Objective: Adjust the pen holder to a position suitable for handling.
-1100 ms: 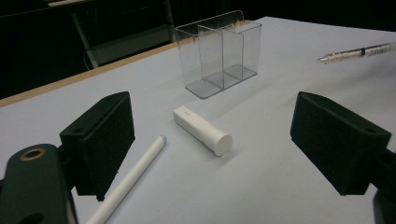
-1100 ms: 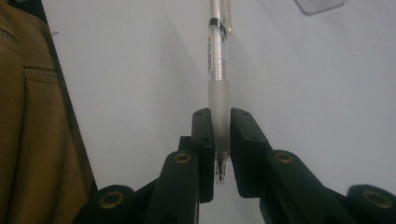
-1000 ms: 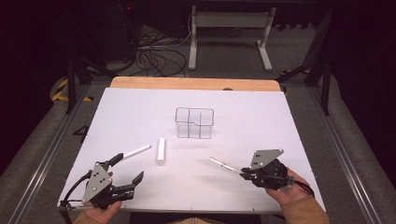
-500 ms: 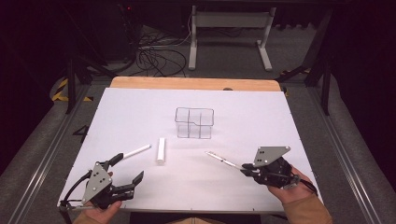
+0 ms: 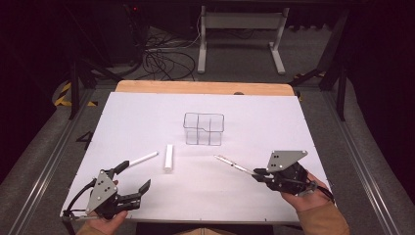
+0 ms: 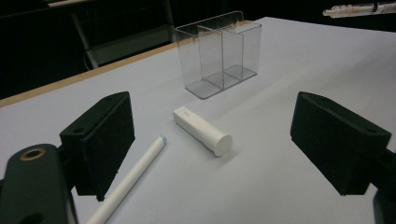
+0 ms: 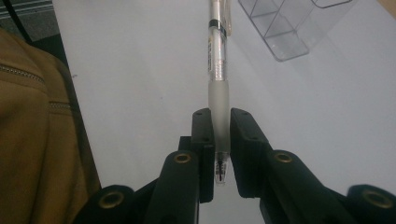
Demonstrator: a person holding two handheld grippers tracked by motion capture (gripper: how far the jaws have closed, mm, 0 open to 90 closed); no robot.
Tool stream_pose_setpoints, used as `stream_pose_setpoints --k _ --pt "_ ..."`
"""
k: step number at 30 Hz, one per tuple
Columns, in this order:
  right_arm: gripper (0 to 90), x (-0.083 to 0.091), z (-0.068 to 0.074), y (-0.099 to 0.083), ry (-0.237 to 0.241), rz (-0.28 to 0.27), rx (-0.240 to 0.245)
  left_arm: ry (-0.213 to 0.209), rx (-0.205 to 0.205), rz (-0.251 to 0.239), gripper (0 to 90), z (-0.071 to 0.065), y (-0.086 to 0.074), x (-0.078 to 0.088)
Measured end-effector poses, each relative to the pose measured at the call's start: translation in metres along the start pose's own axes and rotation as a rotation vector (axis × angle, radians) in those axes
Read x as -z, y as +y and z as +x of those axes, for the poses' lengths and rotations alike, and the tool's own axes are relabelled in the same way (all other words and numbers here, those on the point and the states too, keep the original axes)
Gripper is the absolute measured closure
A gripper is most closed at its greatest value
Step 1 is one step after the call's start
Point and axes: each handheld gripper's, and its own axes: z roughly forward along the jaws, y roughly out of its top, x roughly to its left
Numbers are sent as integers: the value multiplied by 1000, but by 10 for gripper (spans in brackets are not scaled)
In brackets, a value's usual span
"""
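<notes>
One white sheet covers the bench, its wooden far edge showing before a dark room with cables and a metal stand. The right gripper has its fingers pinching a clear pen near the right edge, tip end in the grip. The left gripper, fingers spread, sits at the near-left corner, with a white cylinder, white stick and clear organizer mid-bench.

Clear glossy plastic pen and organizer, matt white tube, on smooth matt white table.
</notes>
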Motion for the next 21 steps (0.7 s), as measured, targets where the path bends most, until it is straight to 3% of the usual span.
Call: stream_pose_setpoints --k 12,21 --pt "809 3 -3 5 0 -9 -10 0 -1 1 145 0 0 0" --pt "809 9 -12 21 -3 2 -2 0 -1 0 145 0 0 0"
